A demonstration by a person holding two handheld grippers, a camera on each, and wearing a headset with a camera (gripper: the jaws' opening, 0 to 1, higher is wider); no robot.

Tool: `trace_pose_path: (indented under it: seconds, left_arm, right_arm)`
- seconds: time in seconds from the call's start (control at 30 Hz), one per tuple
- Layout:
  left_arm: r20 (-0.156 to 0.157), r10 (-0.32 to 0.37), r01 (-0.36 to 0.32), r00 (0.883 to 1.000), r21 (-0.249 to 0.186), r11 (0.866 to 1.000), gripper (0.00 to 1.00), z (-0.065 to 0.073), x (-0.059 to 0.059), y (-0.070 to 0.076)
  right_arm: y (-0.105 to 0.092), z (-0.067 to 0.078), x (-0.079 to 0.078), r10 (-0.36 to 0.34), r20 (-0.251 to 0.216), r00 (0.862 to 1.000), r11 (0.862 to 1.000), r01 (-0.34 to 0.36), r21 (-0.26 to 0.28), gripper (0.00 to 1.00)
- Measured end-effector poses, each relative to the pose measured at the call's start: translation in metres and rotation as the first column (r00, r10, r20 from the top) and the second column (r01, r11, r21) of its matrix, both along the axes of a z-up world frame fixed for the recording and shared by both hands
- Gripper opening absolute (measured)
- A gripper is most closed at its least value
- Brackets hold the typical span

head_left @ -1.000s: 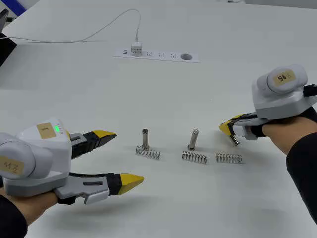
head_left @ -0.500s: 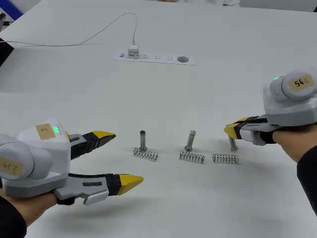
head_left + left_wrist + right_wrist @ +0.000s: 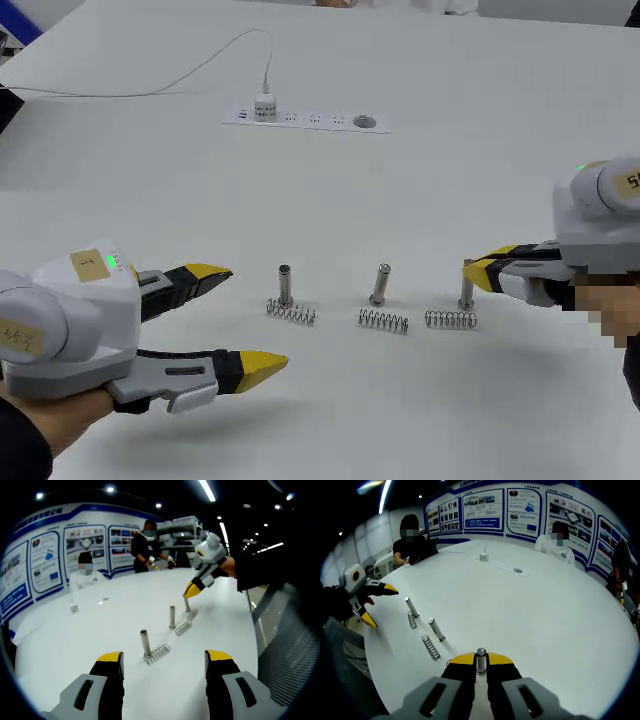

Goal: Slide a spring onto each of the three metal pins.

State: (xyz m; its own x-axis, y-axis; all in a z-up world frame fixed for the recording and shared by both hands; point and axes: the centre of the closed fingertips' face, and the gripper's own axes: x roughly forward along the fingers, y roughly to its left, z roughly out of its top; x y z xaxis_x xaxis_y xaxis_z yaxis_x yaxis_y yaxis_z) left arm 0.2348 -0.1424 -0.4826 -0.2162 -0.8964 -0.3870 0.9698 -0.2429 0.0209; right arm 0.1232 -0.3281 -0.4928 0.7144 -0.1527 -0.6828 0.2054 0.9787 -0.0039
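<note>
Three metal pins stand in a row on the white table: the left pin (image 3: 285, 284), the middle pin (image 3: 380, 283) and the right pin (image 3: 466, 291). In front of each lies a spring: left spring (image 3: 291, 312), middle spring (image 3: 383, 321), right spring (image 3: 451, 319). My right gripper (image 3: 478, 273) comes in from the right. Its jaws are nearly together at their tips, with the right pin (image 3: 480, 661) between them. My left gripper (image 3: 235, 318) hovers open left of the row, holding nothing. In the left gripper view the left pin (image 3: 145, 642) and its spring (image 3: 157, 653) lie just ahead of the left gripper (image 3: 165, 662).
A white power strip (image 3: 300, 118) with a plug and a cable lies at the back of the table. In the gripper views, people stand or sit at the table's far side. Bare table lies between the grippers and around the pins.
The right pin, tilted in my right gripper a second ago, now stands upright on the table. The right gripper has drawn back to the right, leaving the pin at its jaw tips. My left gripper has held still.
</note>
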Motion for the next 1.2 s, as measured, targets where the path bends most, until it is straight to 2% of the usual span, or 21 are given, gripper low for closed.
trace_pose_path:
  seconds: [0.7, 0.9, 1.07, 1.2]
  left_arm:
    - [0.005, -0.004, 0.004, 1.000, 0.001, 1.000, 0.67, 0.001, -0.001, -0.001]
    - [0.008, -0.004, 0.004, 1.000, 0.000, 1.000, 0.67, 0.002, -0.001, -0.001]
    - [0.006, 0.000, 0.000, 1.000, -0.001, 1.000, 0.67, 0.002, 0.000, 0.000]
    - [0.005, -0.002, 0.002, 1.000, 0.001, 1.000, 0.67, 0.002, -0.001, 0.000]
  right_arm:
    - [0.003, -0.002, -0.012, 0.039, -0.024, 0.999, 0.999, -0.040, -0.032, 0.09]
    - [0.005, -0.003, -0.014, 0.050, -0.026, 0.998, 0.998, -0.050, -0.030, 0.11]
    - [0.006, -0.006, -0.022, 0.058, -0.038, 0.998, 0.998, -0.059, -0.027, 0.11]
    - [0.016, -0.015, -0.026, 0.115, -0.056, 0.992, 0.993, -0.116, -0.013, 0.12]
